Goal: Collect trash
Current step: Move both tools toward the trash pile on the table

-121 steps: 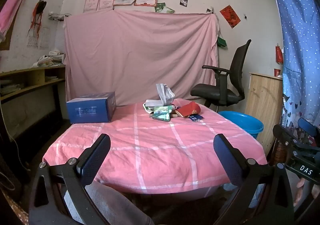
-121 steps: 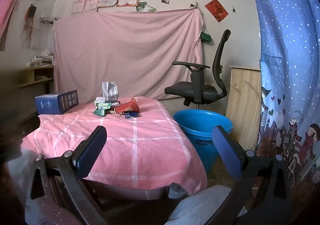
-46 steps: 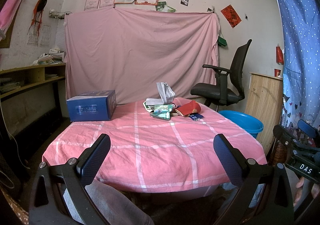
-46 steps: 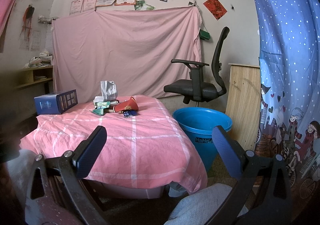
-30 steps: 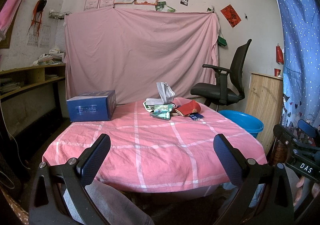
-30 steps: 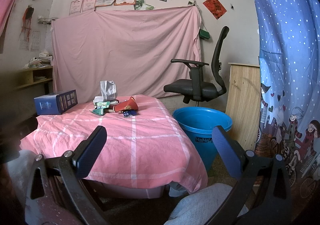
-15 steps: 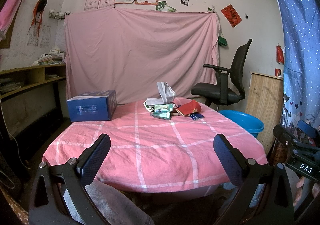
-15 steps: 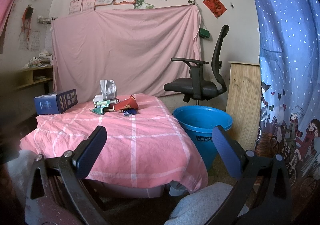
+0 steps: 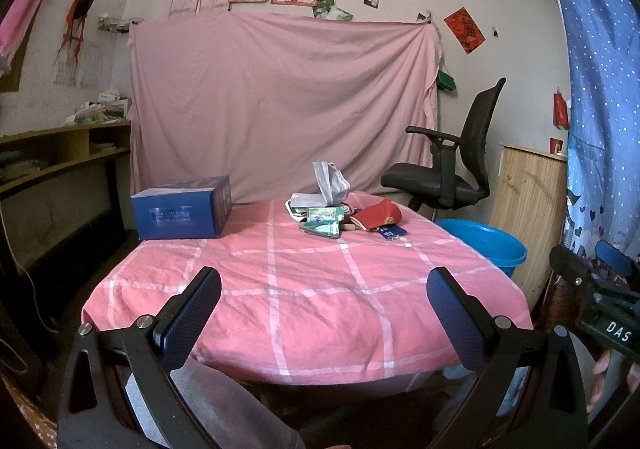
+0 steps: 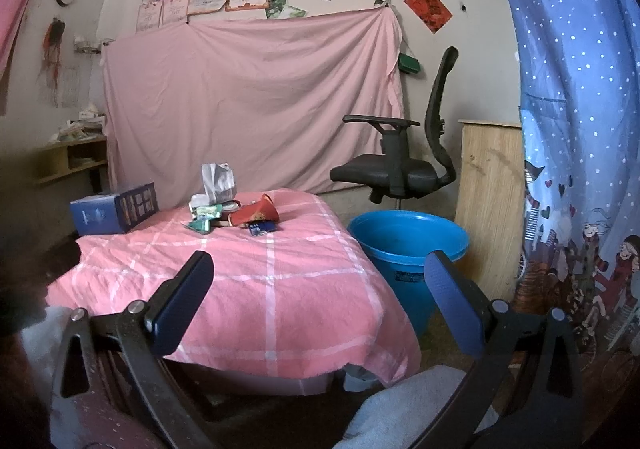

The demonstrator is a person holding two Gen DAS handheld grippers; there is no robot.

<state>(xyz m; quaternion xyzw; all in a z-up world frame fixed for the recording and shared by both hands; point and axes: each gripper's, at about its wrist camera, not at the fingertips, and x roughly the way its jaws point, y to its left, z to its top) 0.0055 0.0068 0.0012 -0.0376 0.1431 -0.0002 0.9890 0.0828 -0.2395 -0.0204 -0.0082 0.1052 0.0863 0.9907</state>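
Both tools, left tool [image 9: 323, 303] and right tool [image 10: 322, 289], remain wide open, empty, well short of the mixed wrapper pile [image 10: 232, 215] on the pink checked desk [image 9: 312, 277]. Nothing moved; collection not begun. Blue plastic bucket [image 10: 408, 245] stands beside.

1. Trash [image 9: 344, 215] [image 10: 232, 213] is lying in a heap toward the far side of the tabletop [image 9: 312, 289] [image 10: 280, 281].
2. A box [image 9: 182, 208] [image 10: 114, 209] is sitting left of the heap.
3. A bucket [image 9: 486, 243] [image 10: 408, 249] is standing on the floor, right of the tabletop.
4. A chair [image 9: 452, 169] [image 10: 404, 157] is standing behind the bucket.
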